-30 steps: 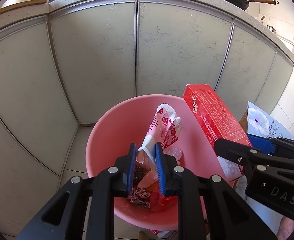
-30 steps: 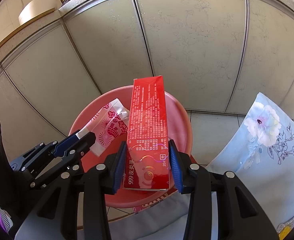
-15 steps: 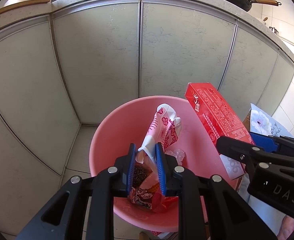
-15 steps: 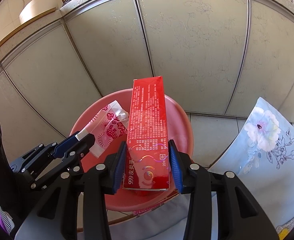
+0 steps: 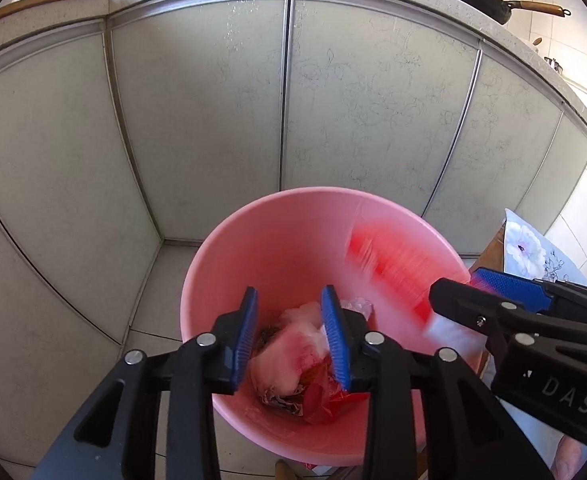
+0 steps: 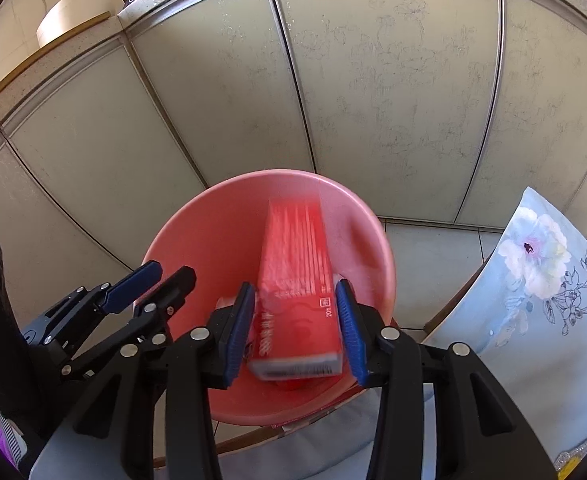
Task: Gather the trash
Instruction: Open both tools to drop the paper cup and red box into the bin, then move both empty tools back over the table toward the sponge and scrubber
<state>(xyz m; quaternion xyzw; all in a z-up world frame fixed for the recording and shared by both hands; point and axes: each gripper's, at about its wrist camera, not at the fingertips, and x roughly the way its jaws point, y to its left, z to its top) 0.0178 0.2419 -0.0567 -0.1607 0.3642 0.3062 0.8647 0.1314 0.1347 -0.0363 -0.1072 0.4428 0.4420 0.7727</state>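
Where tiled floor (image 5: 153, 276) meets cabinets (image 5: 213, 120), bucket (image 5: 253, 248).

- The red box (image 6: 297, 300) between the right gripper (image 6: 293, 332) jaws is smeared by motion; its print cannot be read.
- The pink-white wrapper (image 5: 289, 354) under the left gripper (image 5: 289, 340) is blurred.
- The pink bin's (image 5: 229, 264) near rim is hidden by the gripper.
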